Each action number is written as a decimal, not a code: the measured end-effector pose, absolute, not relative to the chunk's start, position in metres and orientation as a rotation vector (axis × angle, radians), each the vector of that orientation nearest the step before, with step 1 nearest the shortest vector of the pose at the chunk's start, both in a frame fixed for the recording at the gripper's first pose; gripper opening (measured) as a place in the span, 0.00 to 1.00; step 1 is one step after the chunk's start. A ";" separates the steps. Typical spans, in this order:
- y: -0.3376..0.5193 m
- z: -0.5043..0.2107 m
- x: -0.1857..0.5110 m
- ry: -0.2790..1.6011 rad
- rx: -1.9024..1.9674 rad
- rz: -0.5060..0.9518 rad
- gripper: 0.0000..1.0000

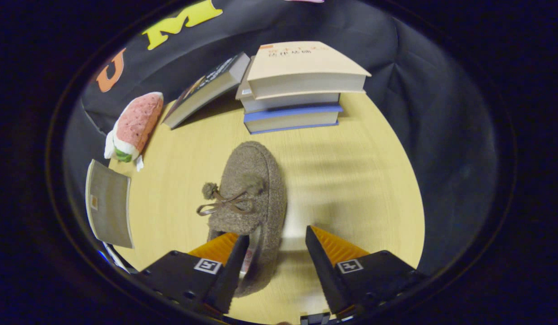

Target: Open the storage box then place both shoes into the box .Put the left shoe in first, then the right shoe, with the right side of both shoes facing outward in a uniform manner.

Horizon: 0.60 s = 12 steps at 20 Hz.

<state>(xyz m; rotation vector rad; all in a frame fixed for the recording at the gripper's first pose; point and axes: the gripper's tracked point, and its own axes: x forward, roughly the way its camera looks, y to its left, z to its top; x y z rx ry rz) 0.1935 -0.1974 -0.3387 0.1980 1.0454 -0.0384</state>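
Note:
A fuzzy brown slipper-style shoe (254,189) with a bow and small pompoms lies on the light wooden table (351,180), toe pointing away from me. Its heel end reaches in between my fingers. My gripper (276,246) is open: the left finger sits inside or against the shoe's opening, and the right finger stands apart from the shoe's right side with bare table between them. Nothing is clamped.
A stack of three books (297,85) stands beyond the shoe, with another book (206,90) leaning against it on the left. A plush watermelon-slice toy (134,126) lies further left. A grey flat object (108,205) sits left of the shoe.

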 end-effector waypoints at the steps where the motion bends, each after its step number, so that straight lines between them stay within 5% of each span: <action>1: -0.190 -0.342 0.194 1.056 0.227 -0.017 0.62; 5: -0.187 -0.337 0.193 1.061 0.332 -0.071 0.01; 12: -0.101 -0.239 0.161 0.952 0.459 0.026 0.01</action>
